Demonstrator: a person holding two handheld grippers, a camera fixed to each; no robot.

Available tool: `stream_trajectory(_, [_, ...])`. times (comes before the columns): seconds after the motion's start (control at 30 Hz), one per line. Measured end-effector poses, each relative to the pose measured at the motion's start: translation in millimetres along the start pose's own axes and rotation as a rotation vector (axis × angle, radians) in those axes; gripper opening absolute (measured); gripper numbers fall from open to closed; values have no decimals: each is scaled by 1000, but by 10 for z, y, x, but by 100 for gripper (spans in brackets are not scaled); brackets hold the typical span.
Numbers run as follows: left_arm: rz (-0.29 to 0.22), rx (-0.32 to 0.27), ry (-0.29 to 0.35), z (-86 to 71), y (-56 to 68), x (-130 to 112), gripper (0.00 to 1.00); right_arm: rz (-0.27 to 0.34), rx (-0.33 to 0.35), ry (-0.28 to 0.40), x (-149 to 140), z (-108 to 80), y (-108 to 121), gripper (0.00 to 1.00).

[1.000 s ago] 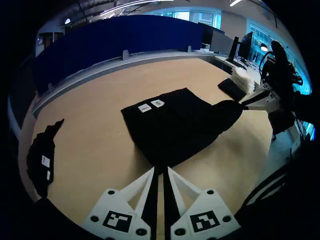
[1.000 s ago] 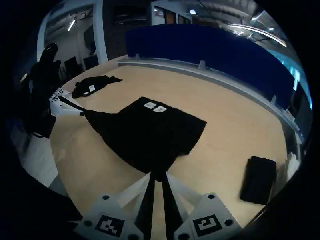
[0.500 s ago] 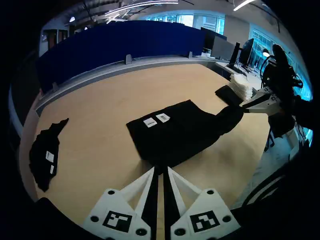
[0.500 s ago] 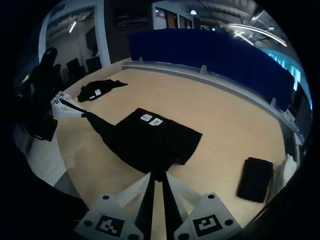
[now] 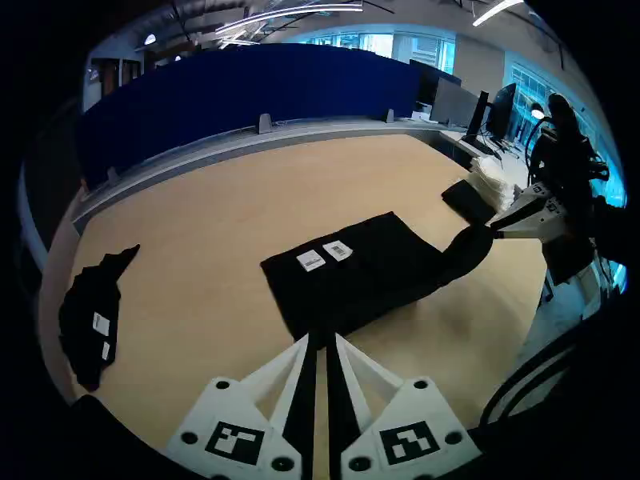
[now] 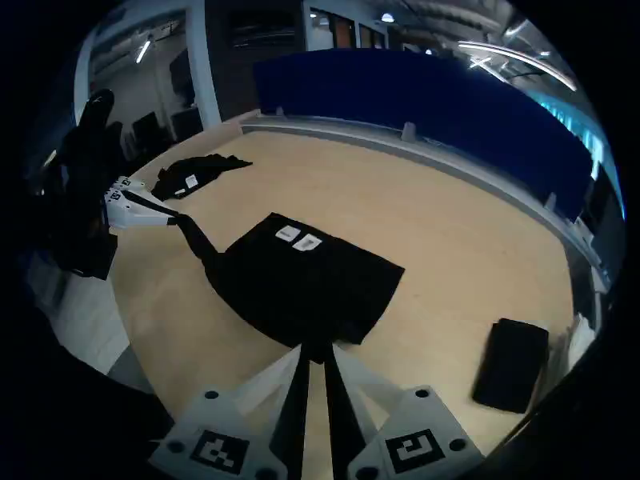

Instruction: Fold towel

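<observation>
A black towel (image 5: 360, 272) with two white labels lies spread on the wooden table (image 5: 208, 208). In the left gripper view, my left gripper (image 5: 322, 338) is shut on the towel's near corner. At the right of that view, my right gripper (image 5: 491, 230) pinches another corner, lifted into a taut peak. In the right gripper view, the towel (image 6: 304, 280) runs from my right gripper (image 6: 316, 350), shut on its near corner, to the left gripper (image 6: 176, 220) at the left, held by a person in dark clothes.
A crumpled black cloth (image 5: 88, 316) lies at the table's left edge. A folded black towel (image 5: 468, 200) and a white stack (image 5: 492, 176) sit at the far right. A blue partition (image 5: 240, 88) runs along the table's back. The table edge is near both grippers.
Both grippers have drawn back with their corners. The towel has slid and stretched flatter on the table, and its lifted part has shrunk to narrow peaks at the held corners.
</observation>
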State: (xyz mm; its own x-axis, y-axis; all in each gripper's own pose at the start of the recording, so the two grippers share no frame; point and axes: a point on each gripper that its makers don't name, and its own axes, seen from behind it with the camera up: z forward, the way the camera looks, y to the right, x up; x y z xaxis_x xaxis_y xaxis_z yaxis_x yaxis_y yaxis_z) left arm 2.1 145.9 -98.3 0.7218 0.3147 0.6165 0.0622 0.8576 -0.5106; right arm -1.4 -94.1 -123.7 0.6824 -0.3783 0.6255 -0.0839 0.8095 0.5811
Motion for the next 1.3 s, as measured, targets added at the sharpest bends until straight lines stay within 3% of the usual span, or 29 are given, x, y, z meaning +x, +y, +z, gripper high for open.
stream_trajectory(0.67, [39,47,17,767,-403,361,8,43,-41,-25,285,699,625,12])
stream_trajectory(0.97, [42,31,-12,1052,-411,321,8,76,-50,-56,159,925,756,12])
stream_trajectory(1.3, [51,47,-37,1223,-478,236,8,107,-61,-62,163,1106,857,12])
